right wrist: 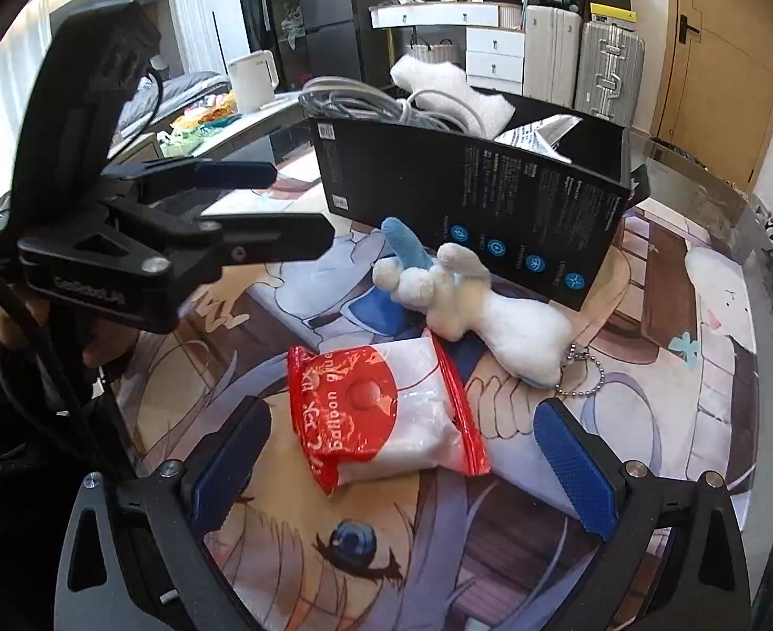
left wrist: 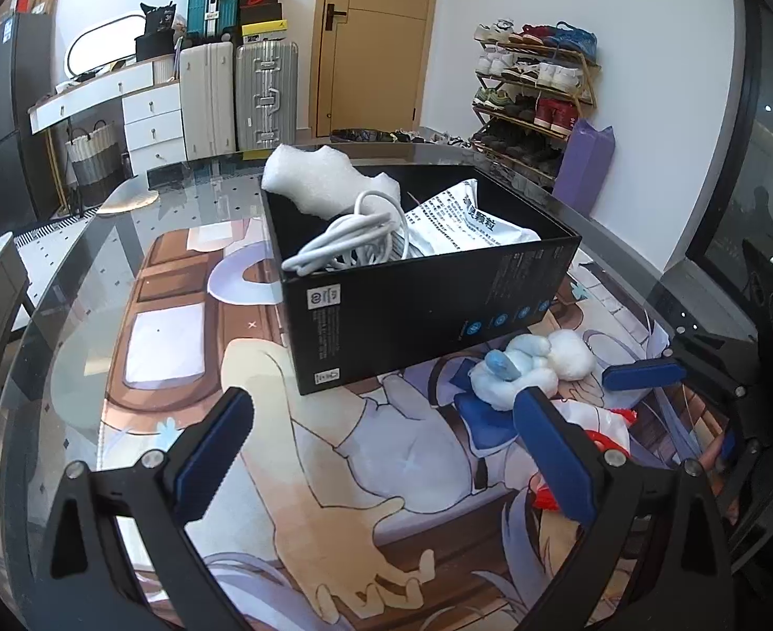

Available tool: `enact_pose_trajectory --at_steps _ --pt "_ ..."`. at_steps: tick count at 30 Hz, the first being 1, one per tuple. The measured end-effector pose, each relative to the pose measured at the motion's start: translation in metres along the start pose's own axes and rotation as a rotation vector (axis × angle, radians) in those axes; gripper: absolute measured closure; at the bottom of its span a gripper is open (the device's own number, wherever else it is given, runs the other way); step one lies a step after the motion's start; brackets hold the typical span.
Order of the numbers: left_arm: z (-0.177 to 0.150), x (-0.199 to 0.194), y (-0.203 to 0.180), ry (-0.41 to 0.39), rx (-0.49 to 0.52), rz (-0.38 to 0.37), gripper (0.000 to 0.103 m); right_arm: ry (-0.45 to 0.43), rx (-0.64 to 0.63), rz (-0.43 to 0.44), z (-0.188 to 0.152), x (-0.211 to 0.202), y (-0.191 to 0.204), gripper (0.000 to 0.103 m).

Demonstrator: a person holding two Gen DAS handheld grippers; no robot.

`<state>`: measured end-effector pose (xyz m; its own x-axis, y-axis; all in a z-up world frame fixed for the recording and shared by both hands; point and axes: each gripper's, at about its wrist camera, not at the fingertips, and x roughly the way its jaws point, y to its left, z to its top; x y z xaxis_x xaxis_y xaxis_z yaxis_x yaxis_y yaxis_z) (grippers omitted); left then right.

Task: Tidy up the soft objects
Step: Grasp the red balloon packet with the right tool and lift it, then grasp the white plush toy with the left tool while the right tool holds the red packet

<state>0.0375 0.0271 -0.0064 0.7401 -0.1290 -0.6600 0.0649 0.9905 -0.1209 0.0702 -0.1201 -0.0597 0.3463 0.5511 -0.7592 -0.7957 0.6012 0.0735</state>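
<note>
A black box stands on the printed mat and holds white foam, a coiled white cable and a silver packet. A white and blue plush toy lies against the box's near side, and its key chain shows in the right wrist view beside the plush toy. In front of it lies a red and white packet. My right gripper is open just short of the packet. My left gripper is open and empty over the mat, left of the toy.
The glass table carries an illustrated mat. Suitcases, white drawers and a shoe rack stand along the far walls. A white kettle stands on a counter beyond the table. My left gripper reaches in from the left of the right wrist view.
</note>
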Motion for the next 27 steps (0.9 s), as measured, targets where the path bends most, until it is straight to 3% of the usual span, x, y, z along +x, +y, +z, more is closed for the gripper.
enact_pose_trajectory --at_steps 3,10,16,27 --pt "0.000 0.001 0.001 0.006 -0.012 -0.013 0.003 0.014 -0.005 -0.013 0.002 0.005 0.002 0.002" --pt "-0.001 0.003 -0.005 0.013 0.009 0.002 0.003 0.009 -0.039 -0.010 0.004 0.003 0.005 0.031" --pt "0.000 0.004 -0.008 0.017 0.010 0.003 0.003 -0.012 -0.037 -0.009 -0.001 -0.006 0.004 0.045" --pt "-0.001 0.006 -0.010 0.031 0.028 0.017 0.003 -0.120 0.009 0.001 -0.018 -0.051 -0.011 0.047"
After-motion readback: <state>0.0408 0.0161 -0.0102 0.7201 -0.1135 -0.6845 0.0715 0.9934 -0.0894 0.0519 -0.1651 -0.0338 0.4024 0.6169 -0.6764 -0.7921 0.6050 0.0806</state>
